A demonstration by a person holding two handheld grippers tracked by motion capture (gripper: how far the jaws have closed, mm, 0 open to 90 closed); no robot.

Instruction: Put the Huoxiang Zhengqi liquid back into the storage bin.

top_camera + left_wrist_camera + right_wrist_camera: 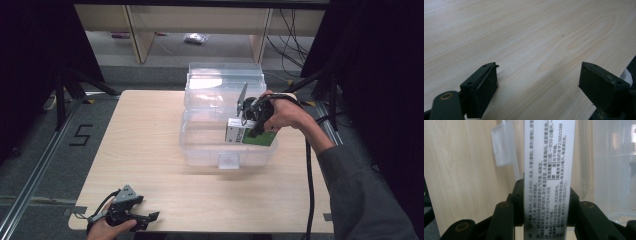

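Seen from above, a pale wooden table (150,150) stands on a grey floor, with a clear plastic bin (227,150) toward its far middle, lid (220,80) tipped open at the back. The right gripper (253,125), held in a hand (280,114) that reaches in from the right, clamps a green and white box (248,135) over the right part of the bin, at about rim height; whether the box touches the bin cannot be told. At the near left corner of the table the left gripper (150,218) rests low in the other hand (107,229), well apart from the bin. In the left gripper view, the two black jaws stand wide apart with bare wood grain of the table (536,37) between them and nothing held. In the right gripper view, the jaws press on both sides of the box (549,170), whose white face carries rows of small black print; the clear wall and front latch (502,147) of the bin (614,170) sit behind it, above the table (461,170).
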